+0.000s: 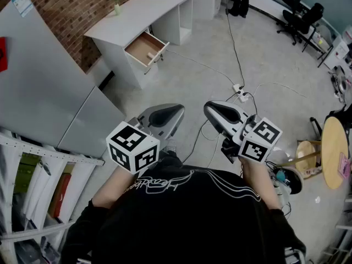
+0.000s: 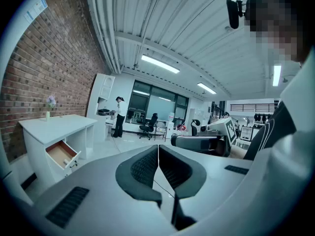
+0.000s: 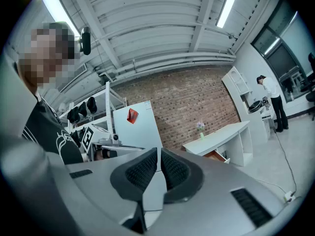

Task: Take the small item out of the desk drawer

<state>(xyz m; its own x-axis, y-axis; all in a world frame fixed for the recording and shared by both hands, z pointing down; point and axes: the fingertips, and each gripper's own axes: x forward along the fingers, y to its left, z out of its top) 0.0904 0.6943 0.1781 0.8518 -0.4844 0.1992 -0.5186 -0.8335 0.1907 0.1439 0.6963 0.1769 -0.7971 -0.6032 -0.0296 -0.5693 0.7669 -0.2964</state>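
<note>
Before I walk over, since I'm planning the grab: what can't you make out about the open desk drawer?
Head view: a pale speck in the drawer, too small to identify.
Head view: the drawer's rear, hidden under the desk top.
Right gripper view: most of the drawer, covered by the right gripper's own body.

light: bright ceiling strips (image 2: 160, 64); edges: fisheye-warped, dark; focus: sharp

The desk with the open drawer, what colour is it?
The desk is white; its drawer is light brown inside. The head view shows it best.
</note>
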